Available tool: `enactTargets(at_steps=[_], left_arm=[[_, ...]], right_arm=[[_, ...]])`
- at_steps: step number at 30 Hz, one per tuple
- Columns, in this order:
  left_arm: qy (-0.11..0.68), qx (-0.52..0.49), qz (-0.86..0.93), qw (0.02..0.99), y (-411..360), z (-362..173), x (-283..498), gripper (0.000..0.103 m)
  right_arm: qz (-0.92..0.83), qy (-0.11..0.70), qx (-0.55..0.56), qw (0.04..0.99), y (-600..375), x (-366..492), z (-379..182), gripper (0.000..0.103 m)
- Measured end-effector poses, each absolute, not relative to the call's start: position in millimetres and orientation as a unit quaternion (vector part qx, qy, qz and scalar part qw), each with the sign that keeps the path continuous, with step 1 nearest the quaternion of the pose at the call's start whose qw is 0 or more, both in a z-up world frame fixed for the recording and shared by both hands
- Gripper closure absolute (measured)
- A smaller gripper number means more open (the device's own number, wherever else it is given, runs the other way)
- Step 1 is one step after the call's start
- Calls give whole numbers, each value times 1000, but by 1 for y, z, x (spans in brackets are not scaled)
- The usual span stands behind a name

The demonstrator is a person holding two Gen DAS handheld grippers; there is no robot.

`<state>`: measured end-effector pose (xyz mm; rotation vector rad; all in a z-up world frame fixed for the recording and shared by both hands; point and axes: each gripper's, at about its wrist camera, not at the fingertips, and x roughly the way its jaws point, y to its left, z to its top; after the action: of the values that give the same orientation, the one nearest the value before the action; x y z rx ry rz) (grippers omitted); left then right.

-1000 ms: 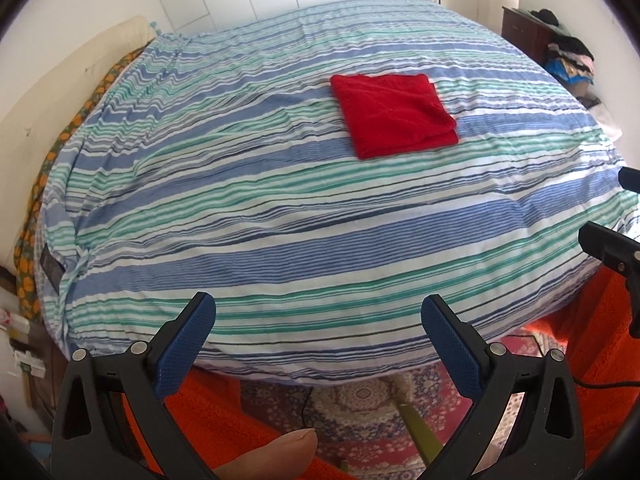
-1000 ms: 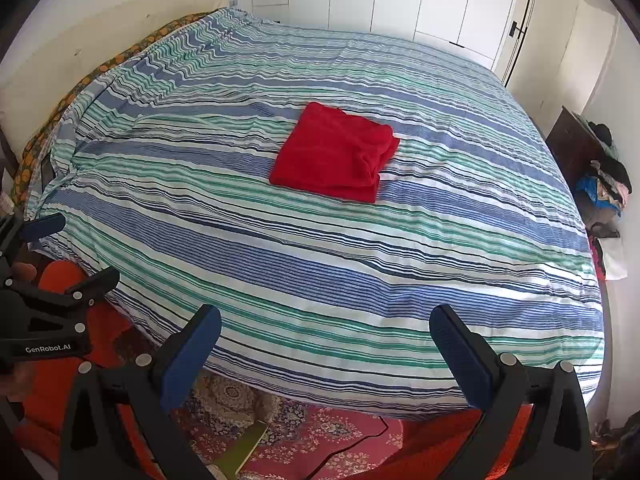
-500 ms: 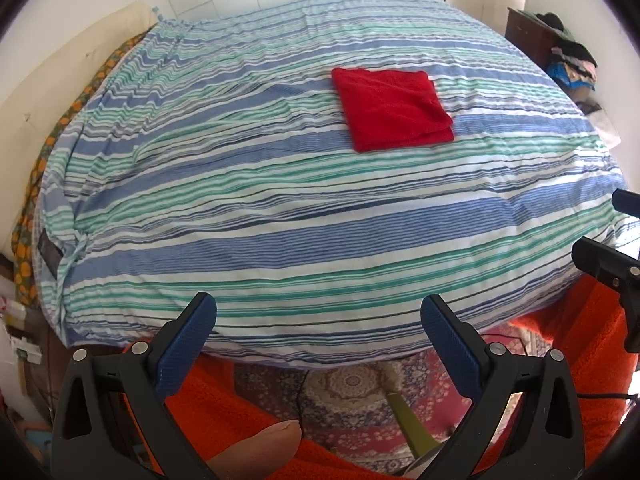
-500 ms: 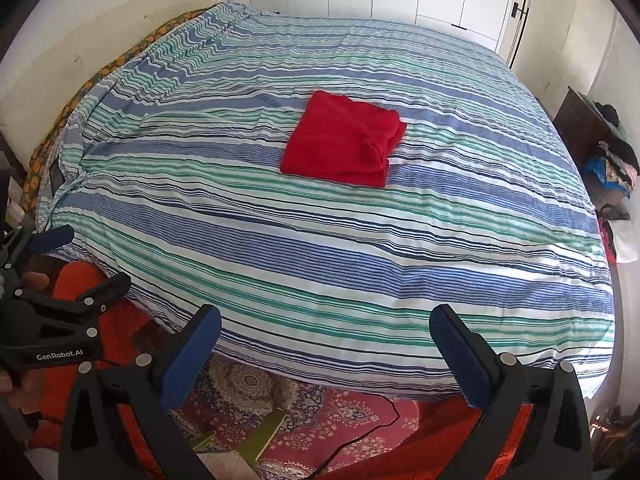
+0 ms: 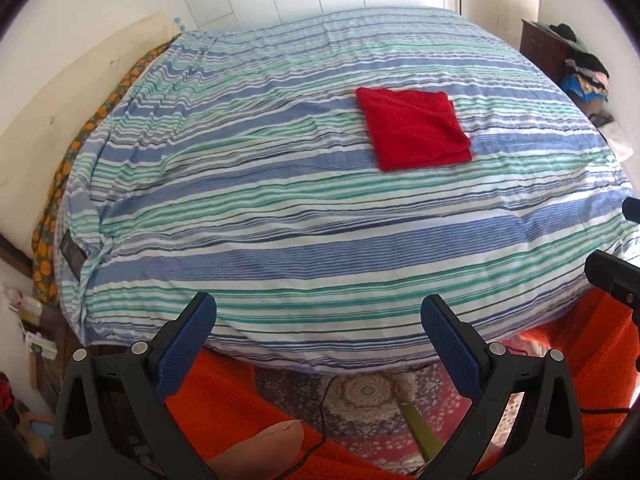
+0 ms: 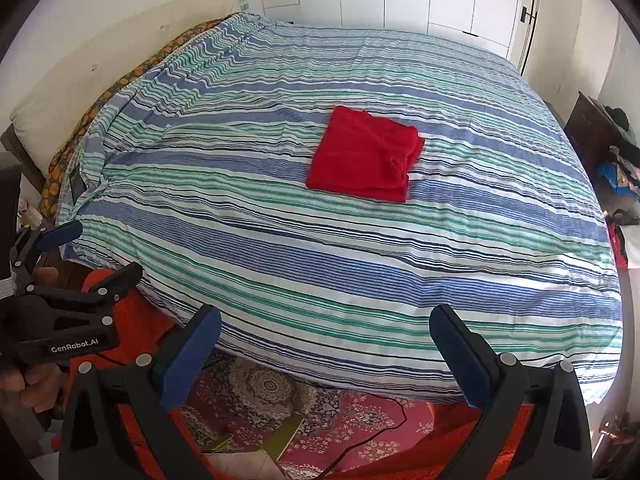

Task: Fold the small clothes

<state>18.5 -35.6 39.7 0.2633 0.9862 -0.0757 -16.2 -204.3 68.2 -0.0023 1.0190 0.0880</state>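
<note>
Folded cloth mid-bed; rug before it

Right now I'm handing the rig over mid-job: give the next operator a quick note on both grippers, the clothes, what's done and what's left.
Left gripper: open, empty, held off the near edge of the bed.
Right gripper: open, empty, also off the near edge.
Red garment: folded into a neat square, lying flat mid-bed, nothing touching it.
Done: this piece looks folded.
Left: no other garment shows on the bed; check for a next one.

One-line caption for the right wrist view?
Folded red cloth lies on the striped bedspread; both open claws, right and left, held off the bed.
</note>
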Motion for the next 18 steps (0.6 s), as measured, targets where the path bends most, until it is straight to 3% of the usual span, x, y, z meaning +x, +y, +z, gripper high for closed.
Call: enactTargets(at_steps=[18], left_arm=[[476, 117, -48, 870, -38, 41, 16, 1]], right_arm=[[26, 486, -19, 874, -205, -18, 70, 0]])
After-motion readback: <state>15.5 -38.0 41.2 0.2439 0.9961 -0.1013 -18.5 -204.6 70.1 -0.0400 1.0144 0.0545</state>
